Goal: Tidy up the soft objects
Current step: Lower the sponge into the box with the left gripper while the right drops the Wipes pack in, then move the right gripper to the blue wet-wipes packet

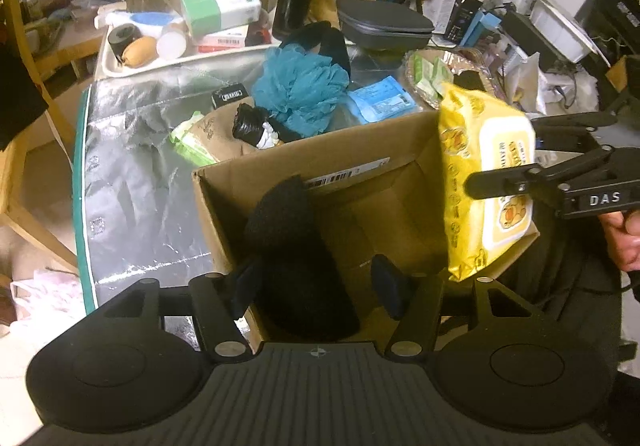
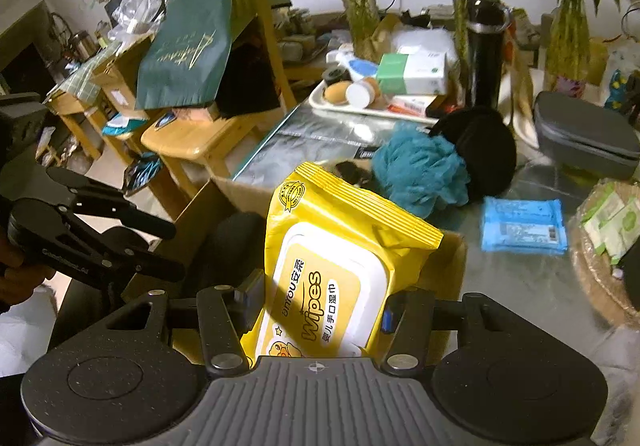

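My right hand-held gripper [image 2: 316,310] is clamped on the yellow wipes pack [image 2: 332,278], holding it upright over the right wall of the cardboard box [image 1: 280,165], which sits at the desk's [image 1: 132,173] near edge. My left hand-held gripper [image 1: 316,282] hangs spread wide over the box, gripping nothing; a black soft object [image 1: 296,246] lies inside beneath it. The pack could catch on the box wall and tip outward off the near edge if I let go too early, since part of it overhangs the rim. The two tools sit close and could knock together. Farther back, the teal bath pouf [image 1: 300,85] and a blue packet [image 1: 380,101] wait; nothing blocks the box mouth.
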Action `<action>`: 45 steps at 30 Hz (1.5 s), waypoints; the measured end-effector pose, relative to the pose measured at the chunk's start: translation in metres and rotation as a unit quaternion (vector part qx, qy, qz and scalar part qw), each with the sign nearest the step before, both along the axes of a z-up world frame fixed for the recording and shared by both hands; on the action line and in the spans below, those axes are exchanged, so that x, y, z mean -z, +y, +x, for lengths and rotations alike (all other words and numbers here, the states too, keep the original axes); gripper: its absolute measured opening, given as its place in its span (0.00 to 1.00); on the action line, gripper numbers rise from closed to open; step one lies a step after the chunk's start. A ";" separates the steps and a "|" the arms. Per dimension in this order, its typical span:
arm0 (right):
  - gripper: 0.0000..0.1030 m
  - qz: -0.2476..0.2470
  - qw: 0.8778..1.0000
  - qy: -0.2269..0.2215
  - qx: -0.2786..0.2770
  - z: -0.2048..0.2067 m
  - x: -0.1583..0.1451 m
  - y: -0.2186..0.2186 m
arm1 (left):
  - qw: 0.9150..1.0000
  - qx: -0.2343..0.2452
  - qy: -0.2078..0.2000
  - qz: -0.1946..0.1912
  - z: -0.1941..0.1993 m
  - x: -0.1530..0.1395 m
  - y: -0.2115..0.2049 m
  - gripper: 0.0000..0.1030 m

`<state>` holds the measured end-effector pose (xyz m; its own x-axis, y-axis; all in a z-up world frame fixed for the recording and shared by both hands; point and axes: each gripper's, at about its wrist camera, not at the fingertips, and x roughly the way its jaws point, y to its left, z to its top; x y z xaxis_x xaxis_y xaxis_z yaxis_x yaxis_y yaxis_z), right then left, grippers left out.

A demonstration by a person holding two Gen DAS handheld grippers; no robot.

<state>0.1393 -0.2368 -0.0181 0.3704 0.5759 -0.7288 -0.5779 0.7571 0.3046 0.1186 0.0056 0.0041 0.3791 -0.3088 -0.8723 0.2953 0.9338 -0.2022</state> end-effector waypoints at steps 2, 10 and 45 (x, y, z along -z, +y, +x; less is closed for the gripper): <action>0.55 -0.005 1.000 0.009 -0.008 0.003 0.001 0.004 | 1.000 0.002 -0.009 -0.001 -0.002 -0.003 -0.001 0.57; 1.00 -0.030 0.998 0.050 0.001 0.023 0.008 0.013 | 0.999 -0.023 -0.039 0.006 -0.008 -0.016 0.004 0.57; 1.00 -0.021 0.995 -0.003 0.099 0.025 0.004 -0.039 | 0.993 -0.082 -0.081 0.029 -0.003 -0.007 0.033 0.57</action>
